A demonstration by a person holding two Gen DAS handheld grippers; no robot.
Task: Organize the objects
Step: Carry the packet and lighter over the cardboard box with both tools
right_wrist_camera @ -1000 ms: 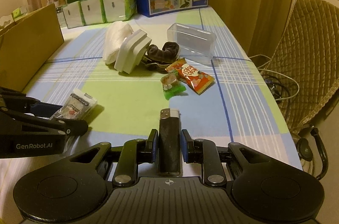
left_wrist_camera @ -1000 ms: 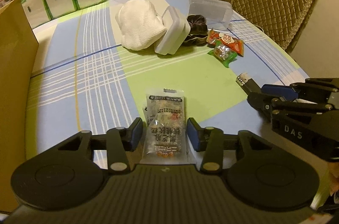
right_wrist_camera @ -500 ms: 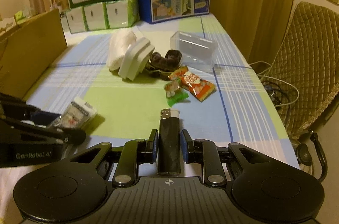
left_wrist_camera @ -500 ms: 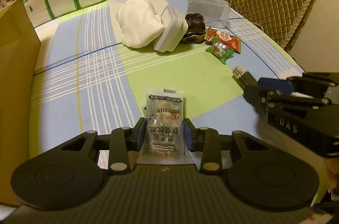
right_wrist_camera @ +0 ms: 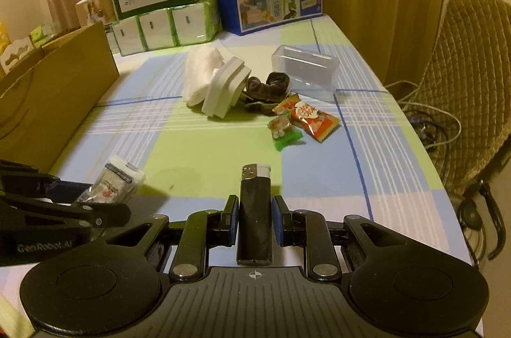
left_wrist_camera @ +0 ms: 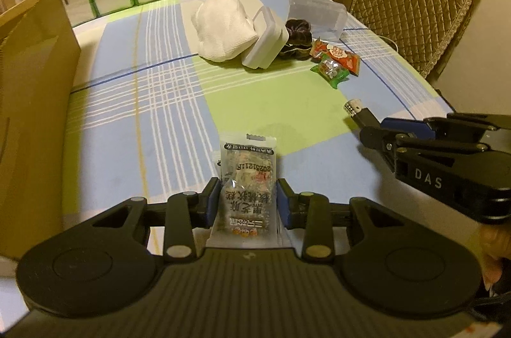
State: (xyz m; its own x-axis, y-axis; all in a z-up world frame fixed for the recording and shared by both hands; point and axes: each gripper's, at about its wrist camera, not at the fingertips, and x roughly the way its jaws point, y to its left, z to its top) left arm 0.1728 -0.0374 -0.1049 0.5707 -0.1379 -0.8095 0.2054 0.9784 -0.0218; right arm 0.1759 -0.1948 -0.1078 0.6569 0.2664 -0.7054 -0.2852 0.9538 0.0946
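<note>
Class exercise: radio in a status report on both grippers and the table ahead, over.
Left gripper shut on snack packet. Right gripper shut on black lighter. Both off the tablecloth. Candy wrappers, clear box ahead; path open.

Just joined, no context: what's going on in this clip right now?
A person is tidying a cluttered table with two handheld grippers. The left gripper is shut on a clear snack packet, and the right gripper is shut on a black lighter. Further back on the checked tablecloth lie an orange snack packet, a green candy, a white box, a white cloth and a clear plastic container.
</note>
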